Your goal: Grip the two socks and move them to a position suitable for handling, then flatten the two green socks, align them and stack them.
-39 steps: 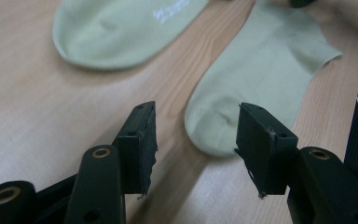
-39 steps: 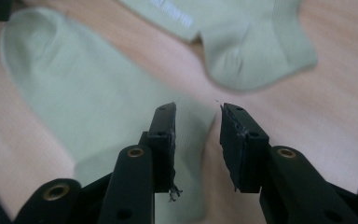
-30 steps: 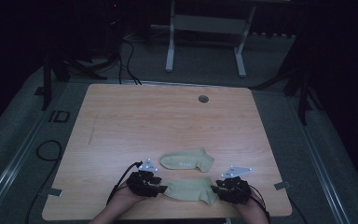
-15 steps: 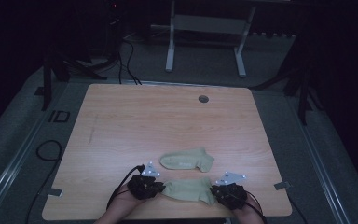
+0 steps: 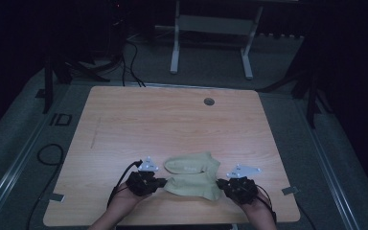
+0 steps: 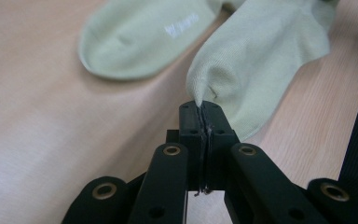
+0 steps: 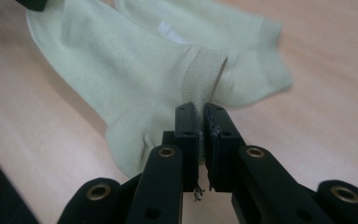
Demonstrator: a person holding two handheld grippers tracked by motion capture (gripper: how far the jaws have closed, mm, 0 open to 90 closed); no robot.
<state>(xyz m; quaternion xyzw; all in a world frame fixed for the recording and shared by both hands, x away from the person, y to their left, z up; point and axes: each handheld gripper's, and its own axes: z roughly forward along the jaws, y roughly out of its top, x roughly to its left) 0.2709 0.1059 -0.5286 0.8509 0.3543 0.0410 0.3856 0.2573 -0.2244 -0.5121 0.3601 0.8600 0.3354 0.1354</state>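
- Near sock at near edge of table, between both grippers, partly lifted, overlapping far sock just behind.
- Left gripper pinching toe end of near sock; jaws just closed, pressed together on fabric.
- Right gripper clamped on ribbed cuff of near sock; jaws just closed, narrow slit between, cloth inside.
- Far sock flat on wood, white print on sole.
- Hands entering from near edge.
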